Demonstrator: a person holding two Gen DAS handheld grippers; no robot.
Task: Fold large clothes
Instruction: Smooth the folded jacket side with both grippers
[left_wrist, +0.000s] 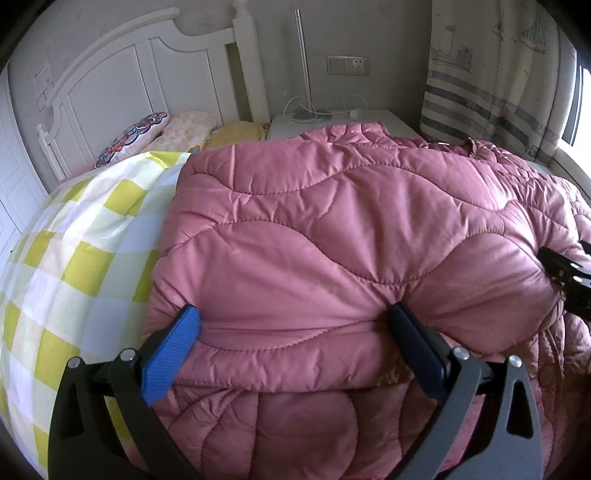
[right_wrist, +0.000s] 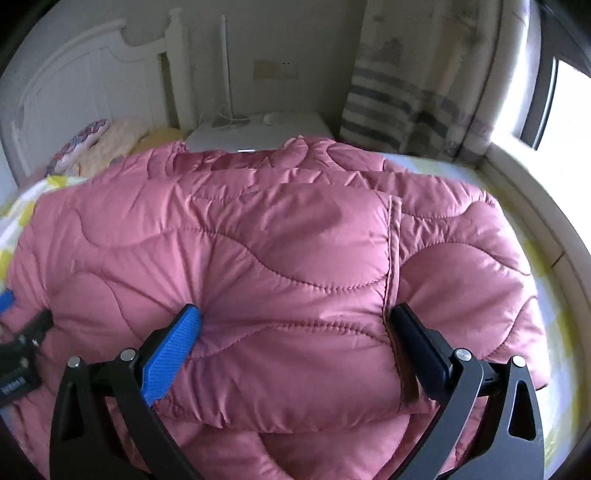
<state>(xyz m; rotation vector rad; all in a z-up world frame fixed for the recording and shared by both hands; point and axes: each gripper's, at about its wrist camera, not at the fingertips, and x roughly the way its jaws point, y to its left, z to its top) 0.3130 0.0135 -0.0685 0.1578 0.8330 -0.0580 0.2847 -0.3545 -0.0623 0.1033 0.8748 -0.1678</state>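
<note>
Jaws of both the left gripper (left_wrist: 295, 332) and right gripper (right_wrist: 295, 332) gape wide, pressing the pink quilted jacket's (left_wrist: 332, 221) folded upper layer without pinching it. Better to push evenly, flattening trapped air toward the far headboard (left_wrist: 122, 74) across the checked bedsheet (left_wrist: 74, 240).

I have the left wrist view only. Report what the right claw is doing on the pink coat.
Observer: The right claw straddles a folded layer of the pink coat, jaws wide open.
Operator: Give me what lies beside it.
Observer: A raised seam runs down to its dark finger.
Operator: And past the coat's right edge.
Observer: Yellow-checked bedding shows there, then the window ledge.
</note>
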